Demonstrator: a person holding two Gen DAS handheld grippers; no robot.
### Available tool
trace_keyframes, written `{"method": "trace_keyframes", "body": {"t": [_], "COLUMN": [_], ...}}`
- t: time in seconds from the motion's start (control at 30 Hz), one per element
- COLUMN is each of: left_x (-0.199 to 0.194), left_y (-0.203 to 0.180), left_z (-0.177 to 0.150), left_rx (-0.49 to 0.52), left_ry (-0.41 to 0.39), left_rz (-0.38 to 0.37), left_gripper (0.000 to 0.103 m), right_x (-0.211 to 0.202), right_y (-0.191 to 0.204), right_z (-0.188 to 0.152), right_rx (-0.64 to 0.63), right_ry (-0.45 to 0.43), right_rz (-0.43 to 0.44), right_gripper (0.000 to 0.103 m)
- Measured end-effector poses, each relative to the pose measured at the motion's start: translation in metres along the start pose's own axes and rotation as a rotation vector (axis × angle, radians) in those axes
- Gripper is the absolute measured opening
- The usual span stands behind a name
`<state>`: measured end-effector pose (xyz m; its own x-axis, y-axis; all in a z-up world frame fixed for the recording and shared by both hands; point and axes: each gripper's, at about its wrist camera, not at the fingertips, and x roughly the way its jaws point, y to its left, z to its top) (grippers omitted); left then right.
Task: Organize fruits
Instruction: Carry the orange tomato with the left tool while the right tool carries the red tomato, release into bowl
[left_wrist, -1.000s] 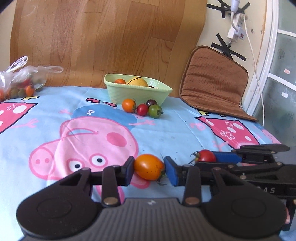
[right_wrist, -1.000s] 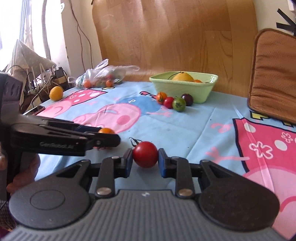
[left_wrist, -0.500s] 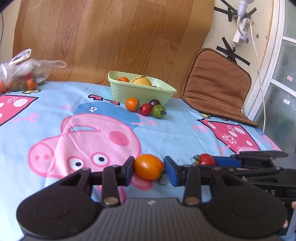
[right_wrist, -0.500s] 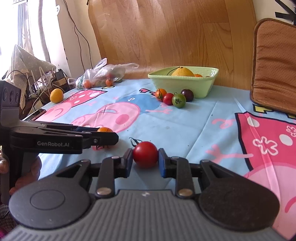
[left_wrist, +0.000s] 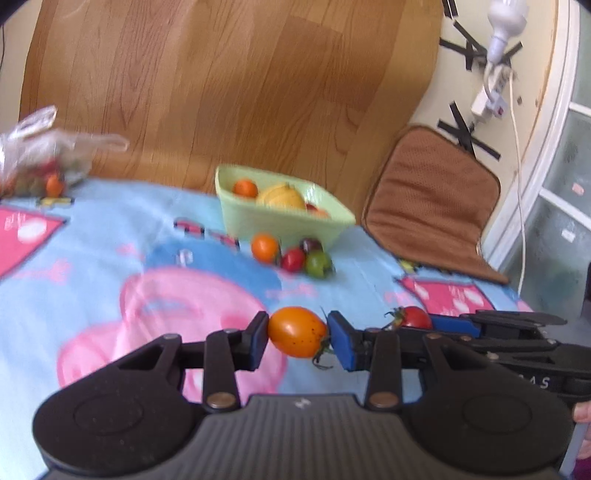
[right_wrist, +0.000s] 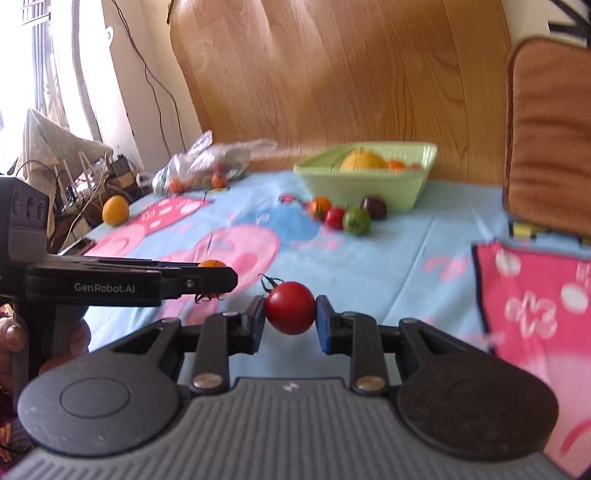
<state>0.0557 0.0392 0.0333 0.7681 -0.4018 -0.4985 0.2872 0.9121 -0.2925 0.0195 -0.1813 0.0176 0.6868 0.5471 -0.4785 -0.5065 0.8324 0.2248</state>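
Both views are smeared by motion blur, so the pig print on the blue cloth (left_wrist: 110, 236) over the bench reads only as soft pink shapes. The clear plastic bag (left_wrist: 40, 155) of small fruits at the far left is cut by the frame edge, and what it holds is hard to tell apart. Inside the pale green bowl (left_wrist: 280, 221) a large yellow fruit and an orange one show; the rest sits hidden behind the rim.

The left tool (left_wrist: 297, 334) is clamped on an orange tomato (left_wrist: 297, 332), its blue pads pressing both sides. The right tool (right_wrist: 290, 314) is clamped on a red tomato (right_wrist: 290, 308) with a green stem. The two tools sit side by side above the cloth.

Four small tomatoes, orange (left_wrist: 264, 246), red (left_wrist: 293, 258), green (left_wrist: 317, 263) and dark purple (left_wrist: 311, 243), lie just in front of the bowl.

Compared with a second ago, both grips are unchanged, the tomatoes have lifted off the cloth, and the bowl appears closer and seen from higher, with more of its inside showing.
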Motion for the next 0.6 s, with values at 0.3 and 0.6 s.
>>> {"method": "trace_keyframes", "body": {"t": [0.3,0.6], "left_x": [0.072,0.15], "left_y": [0.014,0.028], "left_z": [0.095,0.11], "left_rx": [0.034,0.049], "left_ry": [-0.044,0.048], "left_rz": [0.013,0.109], "left_gripper": [0.035,0.043], "right_x": [0.054,0.11], "right_y": [-0.037,-0.078], "right_z": [0.077,0.09], "right_rx": [-0.033,0.001], "right_ry": [-0.16,-0.099], "right_rz": [-0.078,-0.124], "right_gripper": [0.032,0.033]}}
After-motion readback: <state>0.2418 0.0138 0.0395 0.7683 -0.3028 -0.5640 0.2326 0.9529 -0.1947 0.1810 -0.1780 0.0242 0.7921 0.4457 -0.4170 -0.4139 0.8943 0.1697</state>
